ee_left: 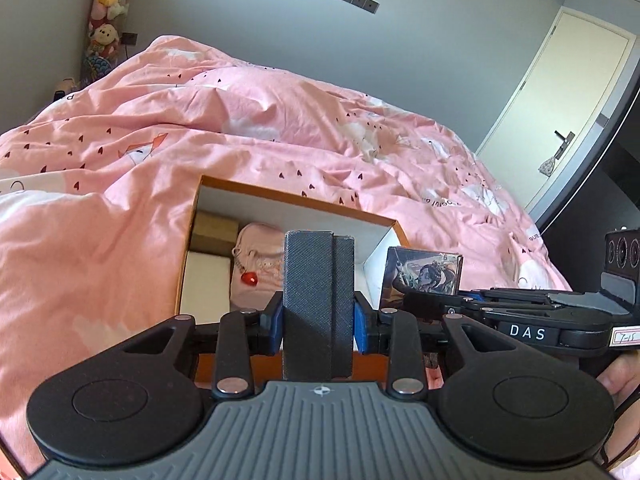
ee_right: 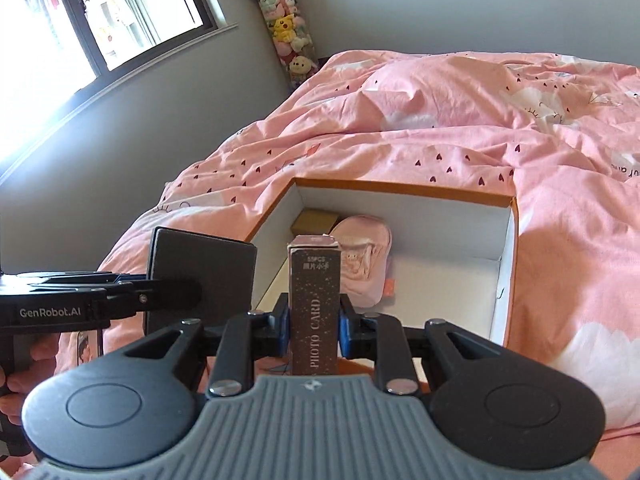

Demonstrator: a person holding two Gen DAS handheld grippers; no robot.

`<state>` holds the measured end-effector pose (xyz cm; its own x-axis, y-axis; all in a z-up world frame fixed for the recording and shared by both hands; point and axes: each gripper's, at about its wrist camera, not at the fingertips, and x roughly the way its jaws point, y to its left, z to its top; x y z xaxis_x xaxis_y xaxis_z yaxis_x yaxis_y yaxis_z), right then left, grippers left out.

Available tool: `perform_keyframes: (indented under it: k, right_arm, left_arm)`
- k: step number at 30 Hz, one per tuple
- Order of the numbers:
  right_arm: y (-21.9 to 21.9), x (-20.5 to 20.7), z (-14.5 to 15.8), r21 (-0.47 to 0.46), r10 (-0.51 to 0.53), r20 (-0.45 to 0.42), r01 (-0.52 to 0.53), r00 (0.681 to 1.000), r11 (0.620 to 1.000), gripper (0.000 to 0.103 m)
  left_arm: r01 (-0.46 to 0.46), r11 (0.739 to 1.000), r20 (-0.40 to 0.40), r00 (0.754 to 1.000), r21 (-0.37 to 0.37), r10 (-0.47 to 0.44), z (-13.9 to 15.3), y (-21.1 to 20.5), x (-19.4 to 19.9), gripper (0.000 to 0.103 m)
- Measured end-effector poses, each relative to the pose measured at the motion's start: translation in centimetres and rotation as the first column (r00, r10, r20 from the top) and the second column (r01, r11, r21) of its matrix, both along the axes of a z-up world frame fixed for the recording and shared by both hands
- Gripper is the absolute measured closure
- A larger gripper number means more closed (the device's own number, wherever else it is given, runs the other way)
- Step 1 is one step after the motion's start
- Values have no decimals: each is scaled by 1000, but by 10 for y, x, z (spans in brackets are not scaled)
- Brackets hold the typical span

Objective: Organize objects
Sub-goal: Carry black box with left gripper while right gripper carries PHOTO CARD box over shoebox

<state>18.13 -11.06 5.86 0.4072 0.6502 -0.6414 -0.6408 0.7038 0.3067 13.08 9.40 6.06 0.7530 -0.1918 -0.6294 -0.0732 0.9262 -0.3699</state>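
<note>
My left gripper (ee_left: 319, 320) is shut on a dark grey textured case (ee_left: 312, 280), held upright above the near edge of an orange box (ee_left: 300, 197) with white inner walls. My right gripper (ee_right: 314, 328) is shut on a brown "PHOTO CARD" box (ee_right: 316, 304), also upright over the orange box (ee_right: 400, 188). Each tool shows in the other's view: the grey case (ee_right: 200, 276) at the left, the card box (ee_left: 424, 276) at the right. Inside the orange box lie a pink pouch (ee_right: 360, 256), a small brown carton (ee_left: 214, 228) and a white block (ee_left: 206, 280).
The orange box rests on a bed with a rumpled pink duvet (ee_left: 260, 120). A tall column of plush toys (ee_right: 286, 28) stands in the corner by a window (ee_right: 100, 20). A white door (ee_left: 560, 112) is at the right. A hand (ee_right: 24, 364) grips the left tool.
</note>
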Motion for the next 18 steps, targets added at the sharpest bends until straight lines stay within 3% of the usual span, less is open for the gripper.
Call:
perform_keyframes:
  k: [6, 12, 18]
  right_arm:
    - [-1, 30, -9, 8, -65, -31, 65, 997, 998, 79]
    - [4, 70, -46, -4, -82, -187, 83, 979, 997, 79]
    - [10, 90, -77, -35, -106, -266, 100, 958, 994, 79]
  left_arm:
    - [1, 1000, -25, 1000, -28, -2, -5, 16, 37, 66]
    - [49, 995, -165, 984, -89, -63, -42, 21, 68, 66]
    - [29, 983, -299, 951, -181, -83, -82, 31, 90, 66]
